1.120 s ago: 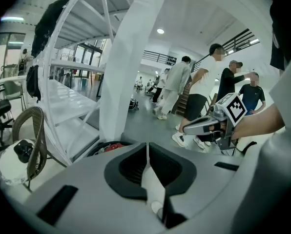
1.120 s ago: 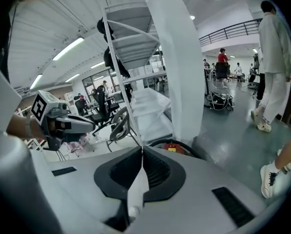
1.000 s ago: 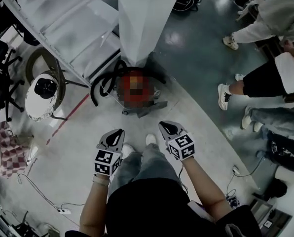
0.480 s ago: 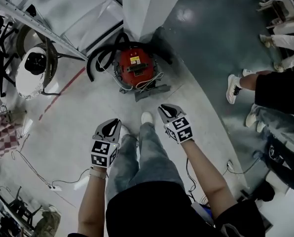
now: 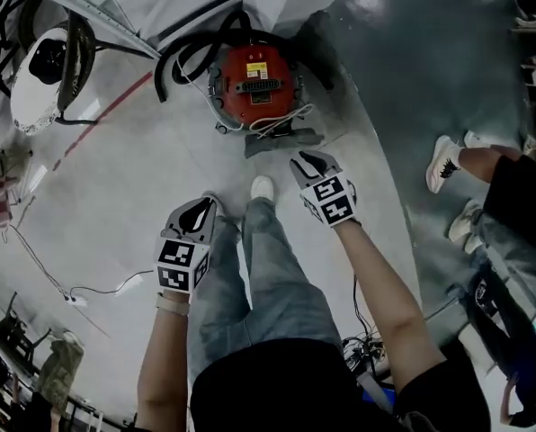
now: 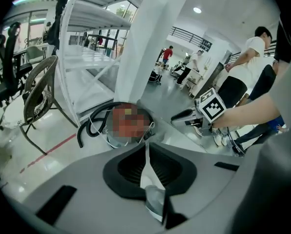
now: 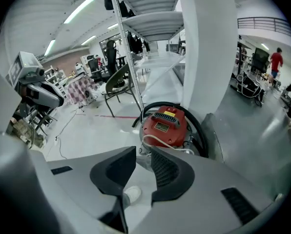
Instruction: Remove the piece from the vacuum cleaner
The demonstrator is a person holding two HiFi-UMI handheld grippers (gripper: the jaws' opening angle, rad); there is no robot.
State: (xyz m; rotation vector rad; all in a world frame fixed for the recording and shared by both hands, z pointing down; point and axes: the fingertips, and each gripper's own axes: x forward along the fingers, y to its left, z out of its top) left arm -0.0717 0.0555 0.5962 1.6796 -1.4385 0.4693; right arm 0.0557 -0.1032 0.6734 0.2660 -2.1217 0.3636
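Observation:
The red drum vacuum cleaner stands on the floor at the foot of a white pillar, with a black hose looped round it and a white cord lying over its front. It also shows in the right gripper view as the vacuum, and mosaic-covered in the left gripper view as the vacuum. My right gripper hovers just short of the vacuum's front base, jaws a little apart and empty. My left gripper hangs further back to the left, jaws together, holding nothing.
The white pillar and a metal shelf frame rise behind the vacuum. A chair stands at the left. Other people's legs and shoes are at the right. Thin cables trail over the floor at the left. My own shoe is between the grippers.
I have come closer to the vacuum cleaner, which now lies just ahead of the right gripper. Both grippers have moved forward with me. Nothing has been taken hold of.

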